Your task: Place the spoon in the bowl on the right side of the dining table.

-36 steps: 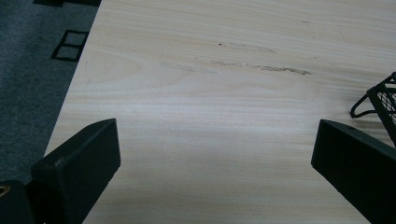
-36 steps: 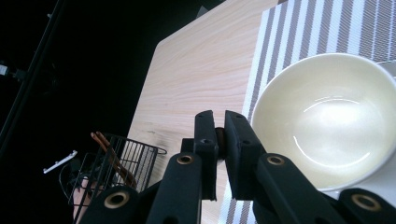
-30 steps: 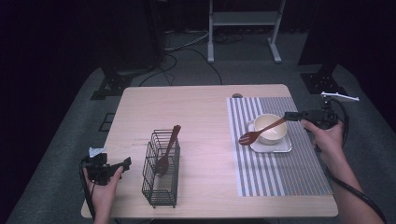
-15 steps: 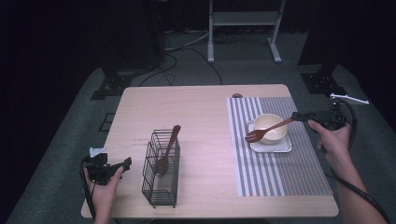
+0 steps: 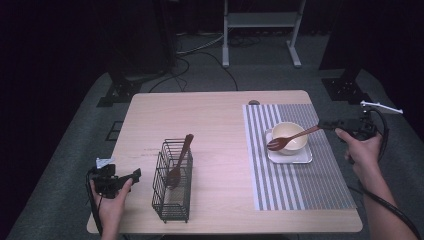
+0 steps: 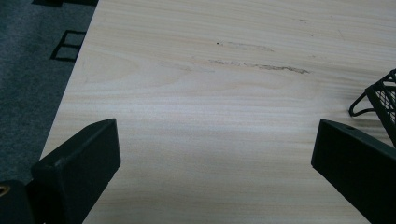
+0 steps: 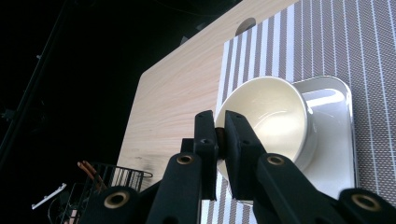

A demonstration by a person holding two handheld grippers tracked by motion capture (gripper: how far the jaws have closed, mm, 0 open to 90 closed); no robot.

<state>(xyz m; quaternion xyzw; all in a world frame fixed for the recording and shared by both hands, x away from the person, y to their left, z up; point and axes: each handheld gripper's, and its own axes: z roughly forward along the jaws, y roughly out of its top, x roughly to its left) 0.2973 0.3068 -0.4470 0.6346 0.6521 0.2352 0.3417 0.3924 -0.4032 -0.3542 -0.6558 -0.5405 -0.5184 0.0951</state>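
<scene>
On the right, right gripper [image 5: 327,124]: jaws clamped on the handle end of a wooden spoon [image 5: 292,137].
Spoon head: over the cream bowl [image 5: 289,137], which sits on a white tray [image 5: 290,156] on the striped mat [image 5: 300,180].
Near left, left gripper [image 5: 131,176]: jaws apart over bare table [image 6: 205,116], beside the wire basket [image 5: 172,186].

We see the bowl [image 5: 290,136] on a tray [image 5: 305,157] on the mat [image 5: 320,185] at the tabletop's [image 5: 220,125] right, the wire basket [image 5: 172,195] front left holding a spoon [image 5: 179,162].
</scene>
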